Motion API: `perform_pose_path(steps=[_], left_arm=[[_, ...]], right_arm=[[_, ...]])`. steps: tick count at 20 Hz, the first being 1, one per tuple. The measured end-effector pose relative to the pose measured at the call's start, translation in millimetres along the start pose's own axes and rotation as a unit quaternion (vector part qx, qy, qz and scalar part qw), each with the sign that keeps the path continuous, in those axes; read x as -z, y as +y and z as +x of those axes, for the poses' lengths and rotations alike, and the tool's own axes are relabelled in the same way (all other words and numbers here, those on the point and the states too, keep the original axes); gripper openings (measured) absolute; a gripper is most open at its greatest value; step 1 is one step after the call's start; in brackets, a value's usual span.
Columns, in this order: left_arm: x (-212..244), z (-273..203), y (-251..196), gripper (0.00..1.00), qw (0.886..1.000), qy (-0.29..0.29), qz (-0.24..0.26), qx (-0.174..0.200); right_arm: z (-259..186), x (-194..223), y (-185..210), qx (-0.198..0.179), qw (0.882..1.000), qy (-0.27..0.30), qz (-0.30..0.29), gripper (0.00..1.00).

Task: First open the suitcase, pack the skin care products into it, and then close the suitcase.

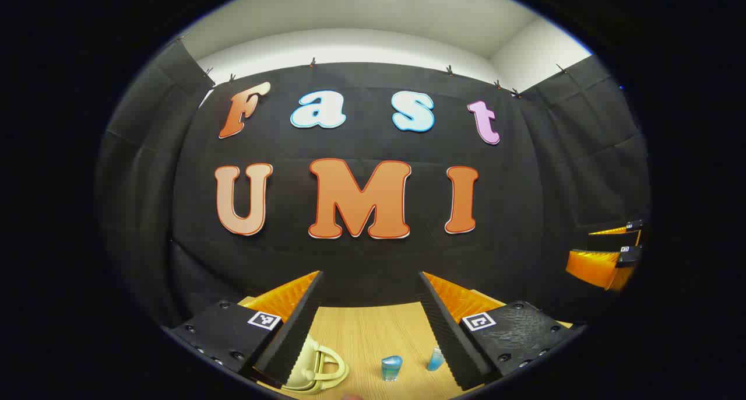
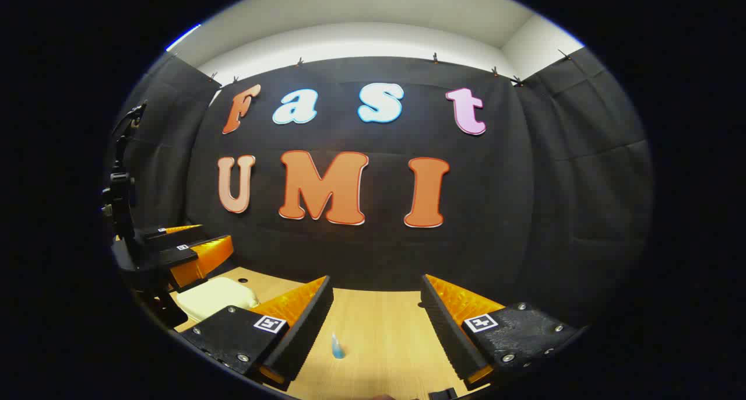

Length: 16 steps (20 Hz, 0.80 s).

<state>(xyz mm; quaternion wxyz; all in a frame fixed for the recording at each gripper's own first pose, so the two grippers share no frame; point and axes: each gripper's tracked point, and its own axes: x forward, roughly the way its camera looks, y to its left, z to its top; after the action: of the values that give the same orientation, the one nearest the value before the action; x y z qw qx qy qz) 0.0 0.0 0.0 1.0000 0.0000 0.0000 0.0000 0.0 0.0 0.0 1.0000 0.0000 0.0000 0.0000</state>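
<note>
Suitcase [image 1: 315, 371], a small cream case with a curved handle, lay on the wooden surface [image 1: 373, 330], and as far as the pictures showed it was closed. In the right gripper view the same case [image 2: 218, 295] appeared as a smooth pale lid with no gap to be seen, so I judged that the opening step was not yet done.

Two bottles of blue skin care product stood to the right of the suitcase in the left gripper view: one bottle [image 1: 391, 368] was near the case but clearly apart from it, and a second bottle [image 1: 435, 359] stood farther from it, partly hidden behind one finger of the tool. In the right gripper view one blue bottle [image 2: 337, 346] stood to the right of the suitcase. Both were outside the case, so the packing also remained.

The left tool [image 1: 370, 324] was held above the suitcase with its fingers spread wide and nothing between them. The right tool [image 2: 376, 330] was on the far side of the bottles from the suitcase, also spread wide and holding nothing.

My judgement: the task was at its very beginning, and all three steps were left.
</note>
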Motion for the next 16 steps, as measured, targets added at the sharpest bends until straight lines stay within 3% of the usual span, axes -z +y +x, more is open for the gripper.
perform_pose_path(steps=[1, 2, 4, 7, 9, 16], left_arm=[[-0.9, 2.9, 1.1, 0.94, 1.0, -0.002, 0.004, -0.005], [-0.4, 5.4, 0.7, 0.94, 1.0, -0.004, 0.011, -0.009], [-4.0, 12.8, 1.5, 0.94, 1.0, -0.013, 0.016, -0.019], [-0.7, 22.8, 6.5, 0.96, 0.999, -0.012, 0.02, -0.046], [2.3, 29.0, 7.5, 0.94, 0.998, -0.011, 0.02, -0.061], [14.7, 31.3, 21.1, 0.97, 0.994, -0.008, 0.029, -0.103]], right_arm=[[5.8, -1.6, 3.2, -0.009, 1.0, -0.006, 0.005, 0.98], [14.7, -1.9, 5.9, -0.017, 1.0, -0.011, 0.01, 0.92], [30.4, -4.1, 11.2, -0.035, 0.999, -0.02, 0.018, 0.92], [53.3, 4.1, 16.1, -0.067, 0.998, -0.014, 0.018, 0.95], [62.9, 5.7, 15.6, -0.082, 0.996, -0.016, 0.012, 0.92], [83.2, 22.4, 25.3, -0.13, 0.991, -0.01, 0.006, 0.95]])
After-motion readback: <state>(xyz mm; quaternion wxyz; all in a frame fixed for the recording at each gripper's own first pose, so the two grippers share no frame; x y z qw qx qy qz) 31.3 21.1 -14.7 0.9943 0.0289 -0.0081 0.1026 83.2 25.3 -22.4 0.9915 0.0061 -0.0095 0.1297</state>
